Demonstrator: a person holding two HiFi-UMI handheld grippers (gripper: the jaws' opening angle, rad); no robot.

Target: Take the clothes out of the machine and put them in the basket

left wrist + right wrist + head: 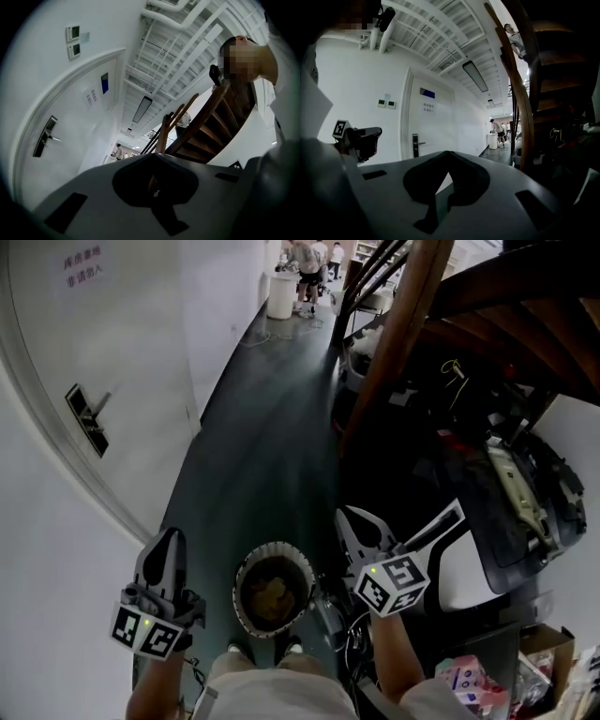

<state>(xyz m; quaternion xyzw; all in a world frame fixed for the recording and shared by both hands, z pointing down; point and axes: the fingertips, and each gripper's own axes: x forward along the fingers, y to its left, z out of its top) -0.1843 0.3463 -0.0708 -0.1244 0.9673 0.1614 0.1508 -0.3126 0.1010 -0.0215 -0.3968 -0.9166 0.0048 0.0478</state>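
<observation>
My left gripper (172,536), left of the basket (272,548), and my right gripper (354,526), right of it, are both closed together and empty, I think because the clothes (272,593) already lie inside it

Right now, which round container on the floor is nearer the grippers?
The basket with the pleated white rim, at the person's feet, something brownish inside. The plain white bin stands far down the corridor.

Head view steeply down; gripper views outward, same door (427,129)
</observation>
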